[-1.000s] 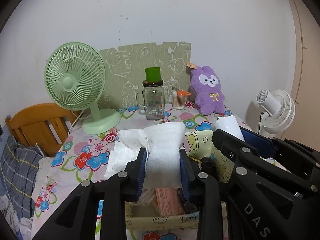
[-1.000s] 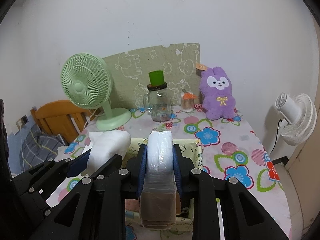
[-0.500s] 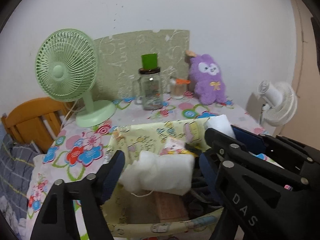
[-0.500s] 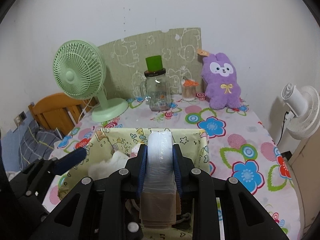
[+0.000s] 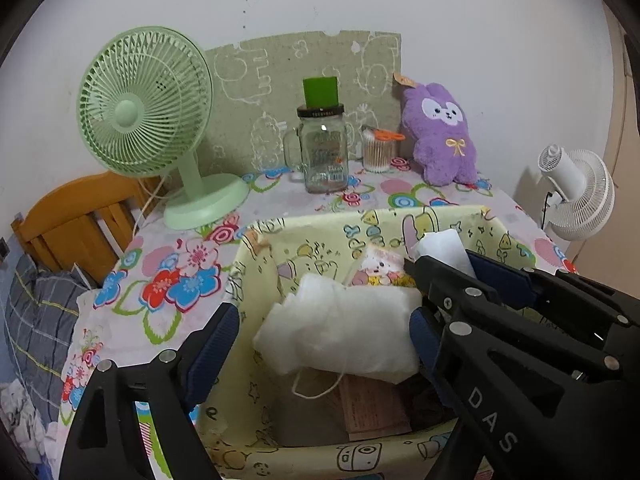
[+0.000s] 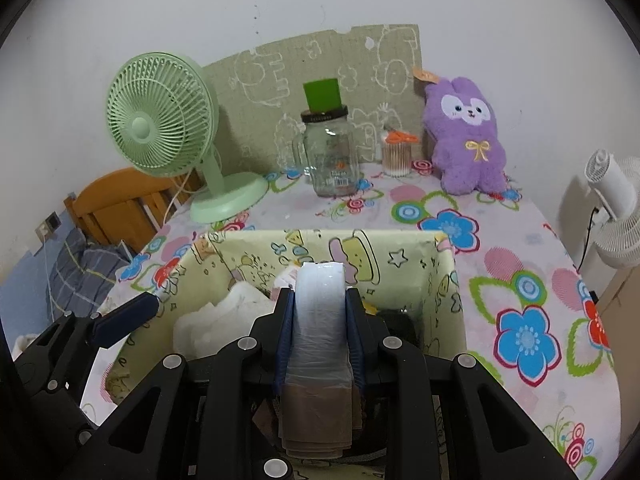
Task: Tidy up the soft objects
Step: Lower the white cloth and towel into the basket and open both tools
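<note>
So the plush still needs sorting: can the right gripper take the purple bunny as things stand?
Probably not yet: the right gripper is shut on a wrapped roll over the fabric bin; the purple bunny sits unobstructed behind.

Only readable bit is "DAS" in white letters on the black arm of the right gripper (jar lid print and label are too small to make out).
</note>
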A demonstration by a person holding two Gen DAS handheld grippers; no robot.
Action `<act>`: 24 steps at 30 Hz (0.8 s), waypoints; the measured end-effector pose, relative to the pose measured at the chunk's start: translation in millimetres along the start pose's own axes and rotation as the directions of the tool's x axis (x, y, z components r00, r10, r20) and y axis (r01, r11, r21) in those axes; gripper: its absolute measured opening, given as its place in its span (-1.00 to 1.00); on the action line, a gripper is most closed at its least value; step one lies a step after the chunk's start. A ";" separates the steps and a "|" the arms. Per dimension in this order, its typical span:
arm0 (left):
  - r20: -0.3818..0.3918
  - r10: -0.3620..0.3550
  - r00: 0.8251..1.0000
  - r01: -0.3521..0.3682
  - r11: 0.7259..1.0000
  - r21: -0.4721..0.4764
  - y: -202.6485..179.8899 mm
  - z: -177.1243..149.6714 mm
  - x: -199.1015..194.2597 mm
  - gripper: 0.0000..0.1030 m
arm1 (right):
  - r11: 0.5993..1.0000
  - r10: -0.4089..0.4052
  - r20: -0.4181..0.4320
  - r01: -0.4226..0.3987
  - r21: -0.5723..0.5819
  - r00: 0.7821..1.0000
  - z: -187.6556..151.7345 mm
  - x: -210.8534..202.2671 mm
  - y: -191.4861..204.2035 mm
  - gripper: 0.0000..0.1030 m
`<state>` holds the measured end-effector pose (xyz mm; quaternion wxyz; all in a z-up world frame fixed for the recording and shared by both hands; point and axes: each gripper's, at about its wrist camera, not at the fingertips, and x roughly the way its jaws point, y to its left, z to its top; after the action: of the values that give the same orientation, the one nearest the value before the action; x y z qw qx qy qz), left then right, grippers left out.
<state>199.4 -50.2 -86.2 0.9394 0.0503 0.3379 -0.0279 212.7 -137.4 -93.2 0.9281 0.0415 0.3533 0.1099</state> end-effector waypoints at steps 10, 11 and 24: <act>-0.009 -0.017 1.000 0.017 1.000 -0.022 1.9 -0.7 -1.4 0.78 | 0.999 -0.038 0.025 0.037 0.038 0.999 -5.2 -13.3 -4.6 0.58; -0.007 -0.015 1.000 0.015 1.000 -0.022 1.4 -1.2 -2.9 0.78 | 0.998 -0.043 0.024 0.042 0.040 0.999 -5.5 -14.4 -4.7 0.58; 0.031 -0.003 1.000 0.005 0.999 -0.047 0.4 -3.8 -29.0 0.89 | 0.997 -0.076 0.064 0.074 0.034 0.995 -8.4 -48.3 -0.8 0.69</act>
<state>174.7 -48.9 -70.6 0.9454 0.0268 0.3241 -0.0225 172.2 -149.4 -68.4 0.9418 0.0465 0.3261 0.0679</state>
